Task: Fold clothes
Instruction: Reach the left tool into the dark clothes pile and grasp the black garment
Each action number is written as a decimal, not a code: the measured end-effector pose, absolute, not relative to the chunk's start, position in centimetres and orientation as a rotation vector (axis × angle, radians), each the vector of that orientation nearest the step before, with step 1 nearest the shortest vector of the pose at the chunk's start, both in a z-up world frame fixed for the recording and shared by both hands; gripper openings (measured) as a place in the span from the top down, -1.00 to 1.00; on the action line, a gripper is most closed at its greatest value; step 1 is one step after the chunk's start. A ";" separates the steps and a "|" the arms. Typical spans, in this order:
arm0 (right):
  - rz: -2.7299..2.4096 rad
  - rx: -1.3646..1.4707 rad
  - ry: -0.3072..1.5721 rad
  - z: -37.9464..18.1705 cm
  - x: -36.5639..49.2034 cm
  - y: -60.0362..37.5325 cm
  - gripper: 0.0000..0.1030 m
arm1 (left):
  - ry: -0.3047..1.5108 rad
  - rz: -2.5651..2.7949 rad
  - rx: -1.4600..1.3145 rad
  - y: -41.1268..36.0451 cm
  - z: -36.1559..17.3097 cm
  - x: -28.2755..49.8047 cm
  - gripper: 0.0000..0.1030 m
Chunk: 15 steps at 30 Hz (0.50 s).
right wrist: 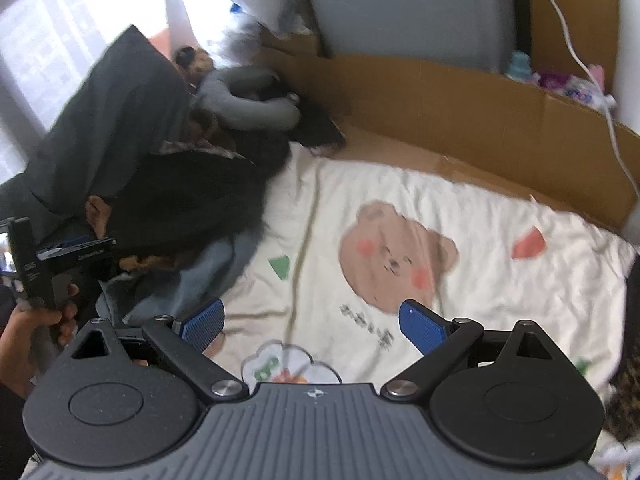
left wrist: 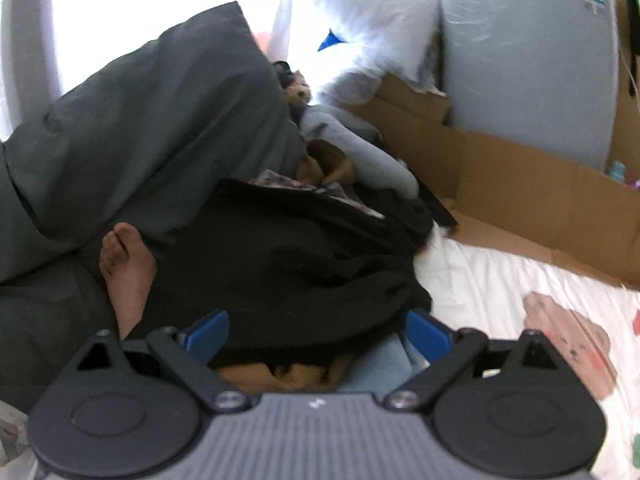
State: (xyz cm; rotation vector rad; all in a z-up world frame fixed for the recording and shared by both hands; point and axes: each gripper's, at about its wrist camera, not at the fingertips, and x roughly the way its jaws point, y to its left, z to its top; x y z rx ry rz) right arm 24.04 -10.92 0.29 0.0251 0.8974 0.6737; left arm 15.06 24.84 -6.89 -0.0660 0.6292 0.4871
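A heap of clothes lies at the left of the bed: a black garment (left wrist: 288, 256) on top, with a light blue one (left wrist: 380, 364) and a brown one (left wrist: 256, 376) under its near edge. My left gripper (left wrist: 318, 332) hovers open just over the near edge of the heap, its blue pads (left wrist: 210, 330) wide apart and gripping nothing. My right gripper (right wrist: 314, 324) is open over the bare white bedsheet (right wrist: 480, 208) near its bear print (right wrist: 396, 256), to the right of the black garment (right wrist: 192, 200) and the blue one (right wrist: 212, 268). The right wrist view also shows the left gripper (right wrist: 76, 252), held by a hand (right wrist: 32, 324).
A bare foot (left wrist: 128, 276) rests against the left of the heap. A dark grey pillow (left wrist: 140, 120) leans behind it, beside a grey rolled cloth (left wrist: 360, 152). Cardboard (left wrist: 520, 200) lines the bed's far side, with plastic-wrapped bedding (left wrist: 520, 60) above. A white cable (right wrist: 580, 60) hangs at the right.
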 end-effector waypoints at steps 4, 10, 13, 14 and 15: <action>0.706 0.015 0.914 -1.1 25.0 -10.0 -0.79 | 0.597 0.533 -0.074 27.0 -8.1 16.1 -0.89; 0.679 -0.008 0.964 -3.6 26.2 -9.7 -0.79 | 0.586 0.575 -0.064 29.5 -10.1 18.6 -0.89; 0.668 -0.023 0.990 -4.8 26.5 -9.9 -0.79 | 0.594 0.584 -0.038 30.5 -11.2 19.9 -0.91; 0.663 -0.028 0.996 -5.1 26.5 -10.0 -0.79 | 0.600 0.586 -0.040 30.9 -11.5 20.3 -0.93; 0.657 -0.029 1.004 -5.6 26.6 -10.2 -0.79 | 0.605 0.586 -0.045 31.3 -11.9 20.7 -0.95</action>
